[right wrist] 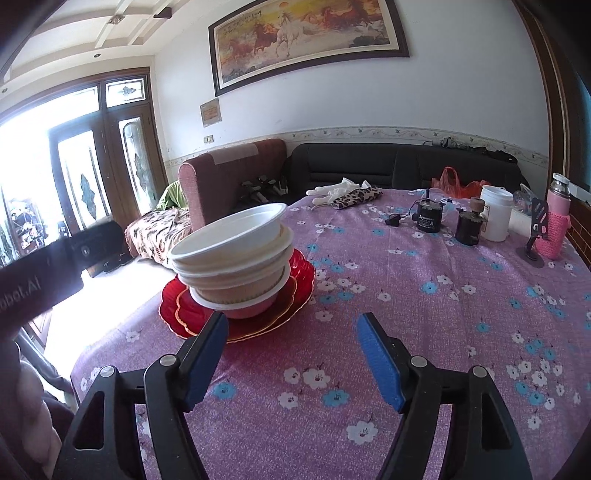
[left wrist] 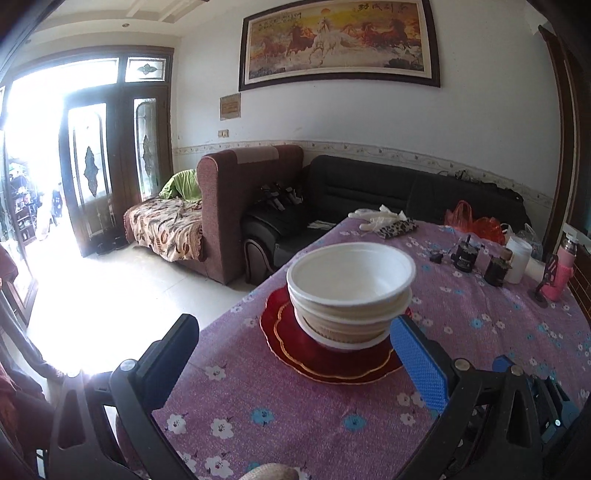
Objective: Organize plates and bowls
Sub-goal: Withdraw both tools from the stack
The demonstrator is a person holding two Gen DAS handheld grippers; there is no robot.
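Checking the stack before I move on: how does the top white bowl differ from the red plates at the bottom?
The top white bowl is deep, plain and matte; the red plates are flat, glossy, with gold scalloped edging. The bowl sits tilted atop the other bowls; the plates lie flat on the flowered tablecloth. The plates spread wider than the bowl. Both belong to one stack, clear of both open grippers.

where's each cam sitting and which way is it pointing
Left wrist: on the left gripper, looking forward and down over the table's left part at the bowl stack on red plates; its open fingers and the right gripper's edge show.
Right wrist: on the right gripper, aimed right of the stack; open fingers show, empty.
Shared: stack, plates, floral tablecloth, sofas, horse painting.
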